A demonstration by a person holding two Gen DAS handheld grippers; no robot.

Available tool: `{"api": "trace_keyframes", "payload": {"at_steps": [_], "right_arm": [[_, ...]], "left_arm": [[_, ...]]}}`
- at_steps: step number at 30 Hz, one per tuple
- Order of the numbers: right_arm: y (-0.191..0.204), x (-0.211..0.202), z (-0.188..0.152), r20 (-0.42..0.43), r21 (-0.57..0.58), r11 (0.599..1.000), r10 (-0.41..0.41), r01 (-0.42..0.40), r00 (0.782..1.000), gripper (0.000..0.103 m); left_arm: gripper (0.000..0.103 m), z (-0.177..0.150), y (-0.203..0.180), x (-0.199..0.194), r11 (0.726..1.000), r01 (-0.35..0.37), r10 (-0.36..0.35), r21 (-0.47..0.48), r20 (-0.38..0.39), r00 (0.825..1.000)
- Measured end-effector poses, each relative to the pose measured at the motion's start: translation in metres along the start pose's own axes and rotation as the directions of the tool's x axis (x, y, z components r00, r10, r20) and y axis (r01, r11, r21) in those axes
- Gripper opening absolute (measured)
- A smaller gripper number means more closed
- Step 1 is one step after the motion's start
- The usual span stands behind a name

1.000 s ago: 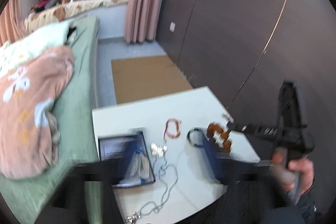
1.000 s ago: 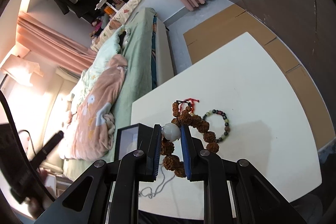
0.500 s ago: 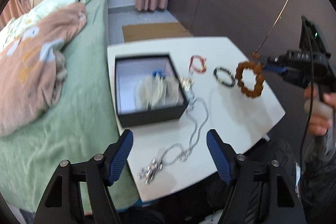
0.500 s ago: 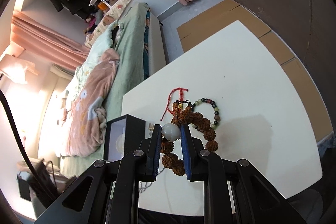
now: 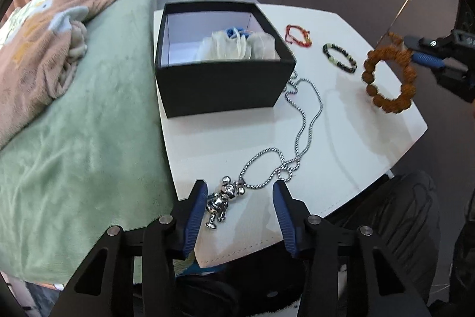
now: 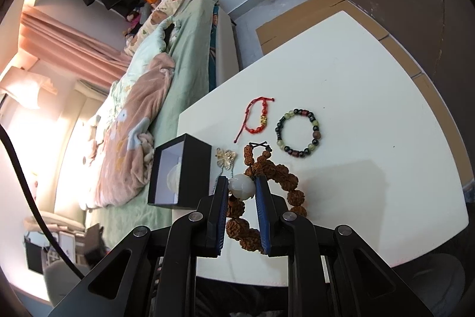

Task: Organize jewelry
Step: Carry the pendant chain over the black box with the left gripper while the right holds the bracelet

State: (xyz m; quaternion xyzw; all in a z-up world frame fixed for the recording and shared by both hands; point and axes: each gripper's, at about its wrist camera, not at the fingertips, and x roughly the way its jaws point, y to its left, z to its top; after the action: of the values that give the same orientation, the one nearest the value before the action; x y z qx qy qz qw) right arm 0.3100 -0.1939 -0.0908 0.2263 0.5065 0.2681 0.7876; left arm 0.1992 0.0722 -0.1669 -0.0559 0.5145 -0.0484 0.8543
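Your left gripper point(image 5: 240, 198) has just been closing — the silver pendant point(image 5: 221, 201) lies between its fingers on the table point(image 5: 371, 138), one pad beside it, not yet pinched. Your right gripper point(image 6: 241, 187) is clamped on the white bead of the brown bracelet point(image 6: 285, 183) (held above the table), right of the black box point(image 5: 219, 79).

Left tongs point(image 5: 240, 195) angled down (jaws just closing, not gripping), right tongs point(image 6: 241, 192) clamped shut
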Motion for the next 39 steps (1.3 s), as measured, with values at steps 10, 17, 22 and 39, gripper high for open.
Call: {"api": "trace_keyframes", "payload": {"at_steps": [10,17,22,39], "right_arm": [[0.006,0.004,-0.006,-0.015,-0.008,1.000,-0.004,0.004,1.000,0.020],[0.011,0.003,-0.009,-0.017,-0.017,1.000,-0.005,0.005,1.000,0.020],[0.010,-0.005,-0.005,0.002,-0.012,1.000,-0.007,0.007,1.000,0.020],[0.035,-0.028,0.016,0.071,-0.050,0.999,0.022,-0.018,0.997,0.020]], "left_arm": [[0.013,-0.012,-0.003,0.004,0.992,-0.111,0.108,0.068,0.040,0.993],[0.013,-0.003,0.005,-0.004,0.998,-0.053,0.052,0.038,0.029,0.998],[0.013,0.015,0.003,-0.032,1.000,-0.013,0.011,0.019,0.101,0.995],[0.013,0.120,-0.040,-0.202,0.992,-0.017,-0.056,0.128,0.550,0.833]]}}
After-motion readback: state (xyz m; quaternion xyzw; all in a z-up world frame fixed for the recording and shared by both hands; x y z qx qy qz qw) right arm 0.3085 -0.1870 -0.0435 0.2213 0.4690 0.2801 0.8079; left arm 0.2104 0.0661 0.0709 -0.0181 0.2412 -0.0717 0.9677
